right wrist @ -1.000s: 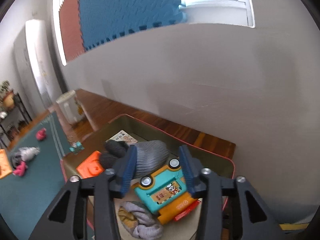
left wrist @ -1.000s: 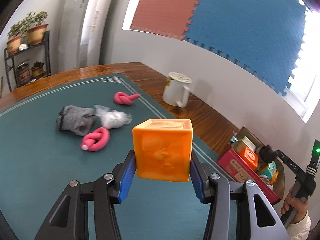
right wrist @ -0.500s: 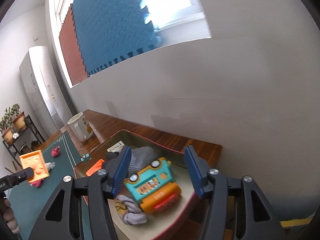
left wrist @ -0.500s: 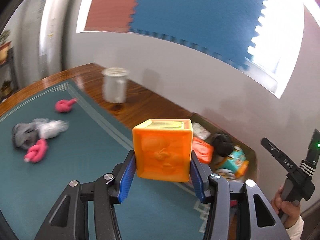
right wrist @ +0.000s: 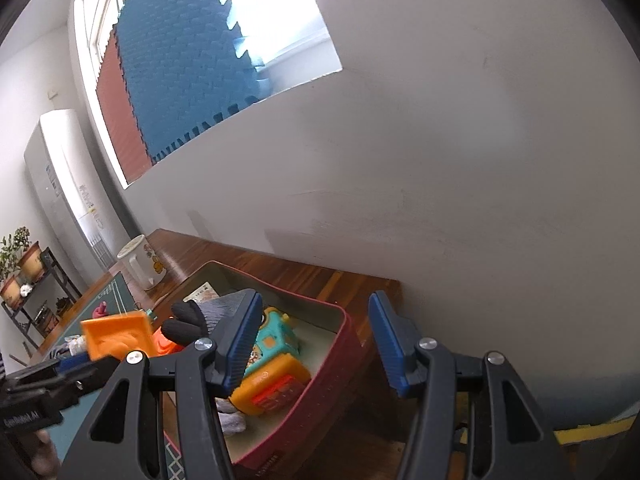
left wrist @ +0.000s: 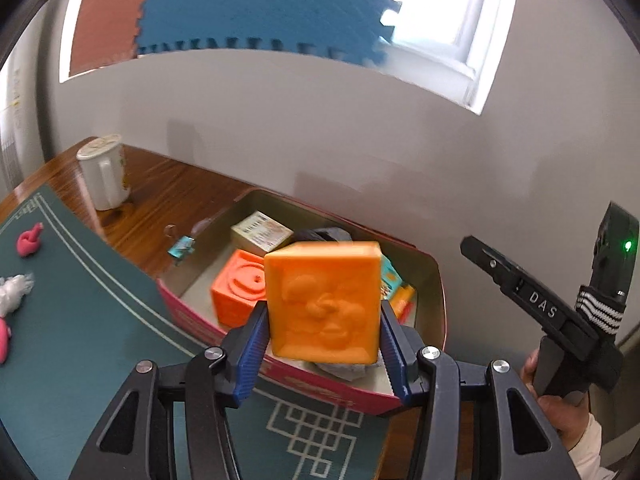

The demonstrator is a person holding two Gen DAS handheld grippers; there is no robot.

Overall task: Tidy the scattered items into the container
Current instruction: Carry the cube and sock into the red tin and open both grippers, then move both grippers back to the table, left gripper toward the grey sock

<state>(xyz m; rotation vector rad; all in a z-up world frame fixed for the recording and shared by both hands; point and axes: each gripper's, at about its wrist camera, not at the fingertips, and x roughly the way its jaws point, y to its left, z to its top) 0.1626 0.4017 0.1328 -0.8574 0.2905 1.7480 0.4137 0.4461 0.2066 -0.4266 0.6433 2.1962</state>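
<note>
An orange cube (left wrist: 323, 304) with a raised face moulded on its front is clamped between the blue pads of the left gripper (left wrist: 323, 344), at the centre of the left wrist view; it is held in the air above the near edge of the container (left wrist: 434, 280). In the right wrist view the same cube (right wrist: 118, 336) is seen at the lower left, beside the container's (right wrist: 340, 334) left side.

The container, a red-walled tin with a pale inside, is set on the wooden table (left wrist: 160, 196), its near corner over the green mat (left wrist: 80, 320). Inside it a second orange block (left wrist: 238, 292), a small printed box (left wrist: 262, 232), a teal and orange toy car (right wrist: 272, 364) and a grey glove with dark fingertips (right wrist: 200, 316) are seen.

The right gripper (right wrist: 316, 344) is held with its fingers spread wide and nothing between them, at the lower centre of its own view, over the container's right wall.

At the far left of the left wrist view, a pink knotted item (left wrist: 30, 240) and a whitish bundle (left wrist: 14, 288) lie on the mat. A white mug (left wrist: 104, 176) stands on the bare wood at the upper left.
</note>
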